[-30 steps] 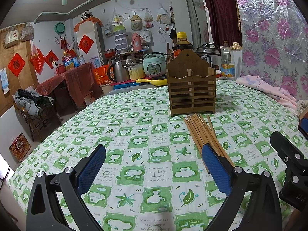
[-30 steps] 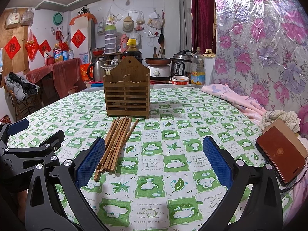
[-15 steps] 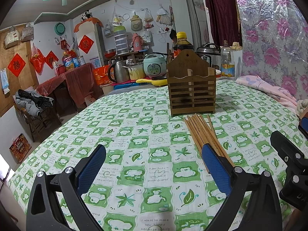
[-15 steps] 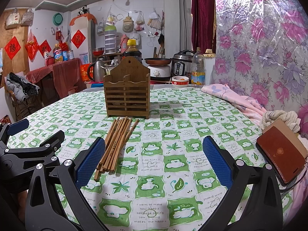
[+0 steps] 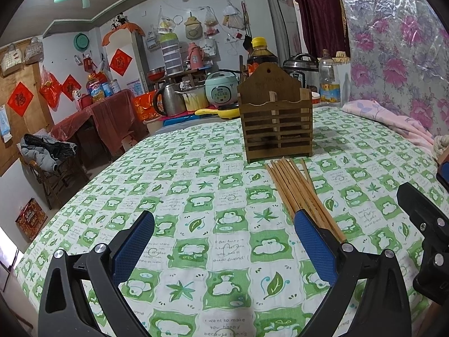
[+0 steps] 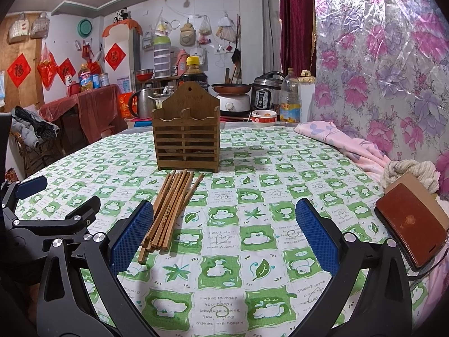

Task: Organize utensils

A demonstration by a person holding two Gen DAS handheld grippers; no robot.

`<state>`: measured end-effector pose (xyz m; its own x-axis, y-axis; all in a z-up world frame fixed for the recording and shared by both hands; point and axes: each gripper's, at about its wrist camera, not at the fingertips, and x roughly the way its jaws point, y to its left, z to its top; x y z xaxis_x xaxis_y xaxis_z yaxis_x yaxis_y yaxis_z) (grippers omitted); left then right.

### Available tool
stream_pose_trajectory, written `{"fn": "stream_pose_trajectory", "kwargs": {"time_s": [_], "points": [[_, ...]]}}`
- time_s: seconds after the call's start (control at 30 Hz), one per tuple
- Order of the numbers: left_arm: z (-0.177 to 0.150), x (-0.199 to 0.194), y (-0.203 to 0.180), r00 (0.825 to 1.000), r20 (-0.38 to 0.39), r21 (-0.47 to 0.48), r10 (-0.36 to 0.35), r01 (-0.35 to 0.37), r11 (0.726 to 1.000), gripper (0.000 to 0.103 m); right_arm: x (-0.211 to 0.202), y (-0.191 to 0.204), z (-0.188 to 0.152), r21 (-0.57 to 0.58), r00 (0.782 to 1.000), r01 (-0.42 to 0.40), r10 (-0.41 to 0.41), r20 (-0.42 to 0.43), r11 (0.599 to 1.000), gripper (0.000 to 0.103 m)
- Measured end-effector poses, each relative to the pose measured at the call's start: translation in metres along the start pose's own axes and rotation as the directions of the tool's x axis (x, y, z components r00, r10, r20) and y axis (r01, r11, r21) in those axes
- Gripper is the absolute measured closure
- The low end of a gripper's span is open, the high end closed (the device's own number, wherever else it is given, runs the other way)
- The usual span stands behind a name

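Both grippers (image 5: 224, 241) (image 6: 224, 233) gape empty; only right view shows wallet (image 6: 411, 224) beside chopsticks (image 6: 171, 205).

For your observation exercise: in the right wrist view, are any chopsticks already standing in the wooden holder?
No. The chopsticks all lie bundled on the tablecloth in front of the wooden holder.

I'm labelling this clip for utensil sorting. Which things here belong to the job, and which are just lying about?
Belongs to the job:
chopsticks, loose on the tablecloth
wooden holder, upright behind them
left claw and right claw, both open

Just lying about:
brown wallet
pink cloth
yarn ball
oil bottle
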<state>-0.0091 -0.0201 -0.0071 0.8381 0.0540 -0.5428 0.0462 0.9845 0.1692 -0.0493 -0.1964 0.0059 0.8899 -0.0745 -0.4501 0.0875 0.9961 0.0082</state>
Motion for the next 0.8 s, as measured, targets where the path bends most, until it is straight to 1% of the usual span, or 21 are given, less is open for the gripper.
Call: {"fn": "stream_pose_trajectory", "kwargs": {"time_s": [0.27,0.37,0.43,0.53,0.6,0.63,0.67,0.7,0.77,0.8], "points": [[0.0,0.003,-0.005,1.0,-0.014,0.027,-0.005,0.005,1.0,0.005,0.0,0.0,0.0,-0.005,1.0,0.002,-0.002,-0.011,1.0,0.006],[0.001,0.007,-0.007,0.999,-0.039,0.041,-0.02,0.022,0.999,0.005,0.002,0.004,-0.003,-0.011,1.0,0.002,-0.002,0.002,1.0,0.006],[0.002,0.012,-0.009,0.997,-0.069,0.05,-0.037,0.041,0.998,0.005,0.005,0.007,-0.004,-0.021,1.0,0.006,-0.006,0.0,1.0,0.006],[0.002,0.02,-0.01,0.99,-0.121,0.06,-0.069,0.077,0.995,0.005,0.01,0.009,-0.005,-0.028,0.999,0.002,-0.003,-0.049,1.0,0.006],[0.002,0.026,-0.009,0.984,-0.154,0.06,-0.094,0.104,0.993,0.005,0.017,0.007,-0.005,-0.049,0.989,0.002,-0.01,-0.15,0.999,0.006],[0.002,0.029,-0.009,0.98,-0.168,0.055,-0.104,0.115,0.992,0.005,0.02,0.007,-0.005,-0.06,0.978,0.002,-0.015,-0.209,0.998,0.006],[0.002,0.032,-0.007,0.975,-0.187,0.045,-0.119,0.13,0.991,0.005,0.024,0.005,-0.004,-0.037,0.969,-0.015,0.005,-0.246,0.999,0.006],[0.001,0.035,-0.006,0.97,-0.201,0.034,-0.133,0.142,0.989,0.005,0.028,0.005,-0.004,-0.031,0.962,-0.024,0.015,-0.271,0.999,0.006],[0.001,0.043,-0.002,0.953,-0.248,0.005,-0.176,0.183,0.983,0.005,0.037,0.005,-0.004,-0.014,0.946,-0.043,0.036,-0.323,0.999,0.006],[0.001,0.051,0.0,0.934,-0.287,-0.018,-0.21,0.215,0.977,0.005,0.04,-0.003,-0.005,0.027,0.963,-0.067,0.072,-0.258,0.997,0.006]]}}
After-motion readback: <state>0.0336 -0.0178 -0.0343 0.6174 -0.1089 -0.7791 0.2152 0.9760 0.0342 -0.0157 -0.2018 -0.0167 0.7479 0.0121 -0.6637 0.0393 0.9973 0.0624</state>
